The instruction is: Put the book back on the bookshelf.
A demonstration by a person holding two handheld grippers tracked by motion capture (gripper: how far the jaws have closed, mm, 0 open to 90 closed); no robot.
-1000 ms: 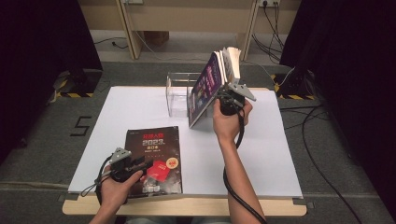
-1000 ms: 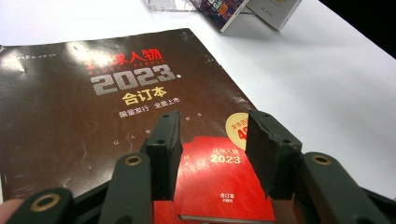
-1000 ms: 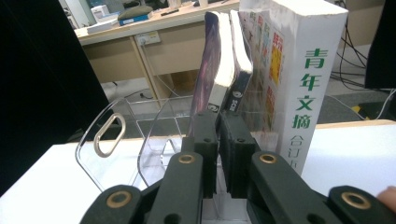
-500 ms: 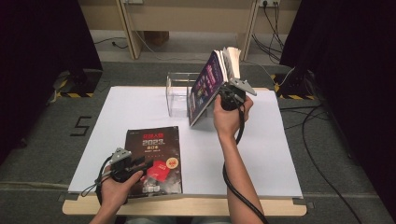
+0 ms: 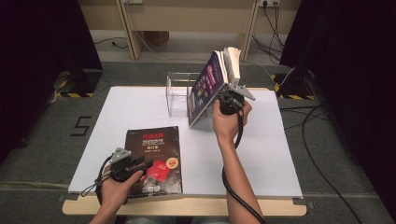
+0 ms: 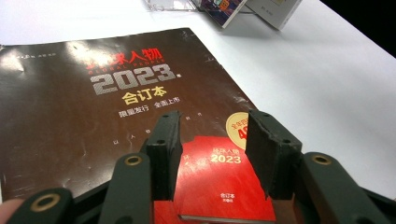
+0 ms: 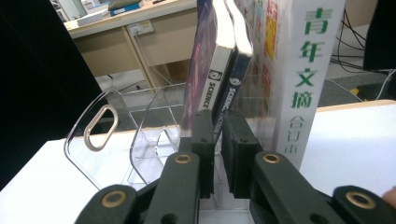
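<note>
A dark brown 2023 magazine (image 5: 154, 149) (image 6: 93, 107) lies flat at the table's near left. My left gripper (image 5: 144, 164) (image 6: 212, 126) rests over its lower cover, jaws apart around the printed red panel (image 6: 219, 186) and gripping nothing. At the back, a leaning stack of magazines (image 5: 212, 81) stands beside a clear acrylic rack (image 5: 177, 100) (image 7: 107, 135). My right gripper (image 5: 225, 95) (image 7: 218, 123) holds the stack from below. Its jaws have just been opening a little, with the dark blue magazine's spine (image 7: 231, 88) still pinched between them. A purple magazine (image 7: 205, 56) and a thick white book (image 7: 303, 79) flank it.
A white sheet (image 5: 261, 154) covers the table, bare on its right half. Dark curtains stand at both sides. Cables (image 5: 322, 140) run over the grey floor at the right, and a wooden desk frame (image 5: 187, 14) stands behind the table.
</note>
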